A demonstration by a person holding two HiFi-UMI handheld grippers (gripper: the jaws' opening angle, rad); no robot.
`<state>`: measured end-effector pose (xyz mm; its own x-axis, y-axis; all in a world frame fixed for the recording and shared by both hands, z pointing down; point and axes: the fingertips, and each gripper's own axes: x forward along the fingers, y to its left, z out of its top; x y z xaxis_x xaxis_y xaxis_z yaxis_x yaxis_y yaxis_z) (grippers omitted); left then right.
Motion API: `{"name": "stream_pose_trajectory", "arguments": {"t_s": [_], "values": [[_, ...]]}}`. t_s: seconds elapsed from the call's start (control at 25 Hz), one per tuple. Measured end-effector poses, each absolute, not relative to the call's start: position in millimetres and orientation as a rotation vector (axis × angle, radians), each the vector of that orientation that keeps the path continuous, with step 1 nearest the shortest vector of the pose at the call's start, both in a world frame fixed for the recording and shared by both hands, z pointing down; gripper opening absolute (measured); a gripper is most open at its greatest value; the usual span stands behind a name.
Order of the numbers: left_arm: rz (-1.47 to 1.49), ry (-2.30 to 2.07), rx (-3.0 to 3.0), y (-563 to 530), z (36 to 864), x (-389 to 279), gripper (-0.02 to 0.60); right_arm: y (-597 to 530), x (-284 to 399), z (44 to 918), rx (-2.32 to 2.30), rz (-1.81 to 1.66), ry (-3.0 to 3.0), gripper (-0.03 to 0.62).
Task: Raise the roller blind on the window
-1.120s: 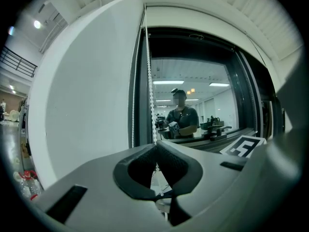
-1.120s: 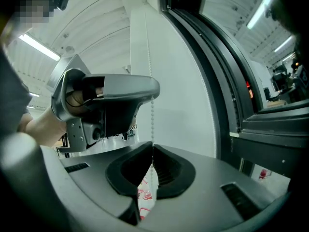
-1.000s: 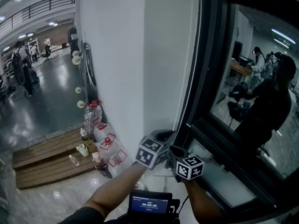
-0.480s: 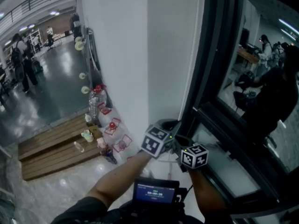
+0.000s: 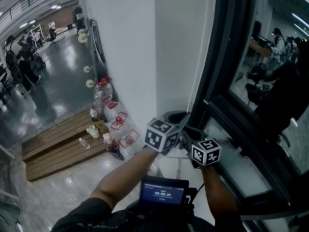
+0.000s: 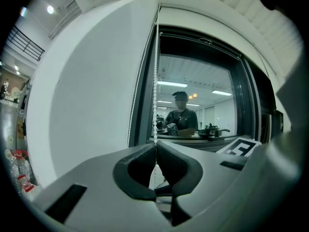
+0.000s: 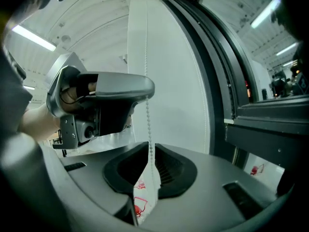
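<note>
A white bead chain hangs beside the dark window frame, and the glass shows uncovered. My left gripper is shut on the chain, which runs straight up from its closed jaws as the bead chain. Just below it my right gripper holds its jaws slightly apart; they have just been opening. The bead chain drops from the left gripper into the narrow gap of my right gripper, and the pads are not pressing on it.
A white wall stands left of the window. Water bottles and red-printed bags lie at its foot beside a wooden platform. The window sill runs under the right gripper. People stand in the far hall.
Both grippers stay together at the chain by the window frame. The head view has swung slightly, so the scene sits a little differently in the picture.
</note>
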<state>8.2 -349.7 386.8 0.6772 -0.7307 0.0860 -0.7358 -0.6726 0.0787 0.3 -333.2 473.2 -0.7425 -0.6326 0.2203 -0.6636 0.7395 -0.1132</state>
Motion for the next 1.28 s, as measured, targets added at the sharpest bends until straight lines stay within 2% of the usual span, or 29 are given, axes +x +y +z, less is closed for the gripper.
{"name": "stream_pose_trajectory", "arguments": {"t_s": [0.08,0.12,0.16,0.2,0.72,0.76,0.84,0.88,0.96,1.04,1.28], "values": [[0.058,-1.236,2.787,-347,386,5,0.002,-332,3,467,1.062,0.252,-2.778,0.120],[0.054,-1.251,2.793,-346,385,3,0.026,-332,4,464,1.065,0.247,-2.784,0.139],[0.053,-1.271,2.796,-345,384,-1,0.066,-331,5,460,1.069,0.240,-2.789,0.140],[0.049,-1.292,2.796,-345,382,-5,0.080,-331,7,455,1.076,0.229,-2.793,0.140],[-0.118,-1.364,2.750,-324,357,-41,0.086,-311,23,407,1.117,0.177,-2.919,0.155],[-0.138,-1.371,2.746,-322,356,-44,0.086,-308,24,400,1.107,0.178,-2.951,0.151],[-0.160,-1.393,2.740,-318,354,-51,0.086,-302,28,385,1.106,0.166,-3.000,0.070],[-0.164,-1.403,2.739,-316,352,-53,0.081,-300,30,379,1.113,0.148,-3.010,0.050],[-0.176,-1.403,2.750,-310,348,-55,0.013,-297,34,368,1.127,0.110,-3.018,0.037],[-0.187,-1.379,2.765,-303,345,-54,0.009,-293,38,359,1.136,0.089,-3.029,0.017],[-0.158,-1.368,2.774,-292,346,-57,-0.005,-285,42,349,1.175,0.066,-3.000,0.014]]}}
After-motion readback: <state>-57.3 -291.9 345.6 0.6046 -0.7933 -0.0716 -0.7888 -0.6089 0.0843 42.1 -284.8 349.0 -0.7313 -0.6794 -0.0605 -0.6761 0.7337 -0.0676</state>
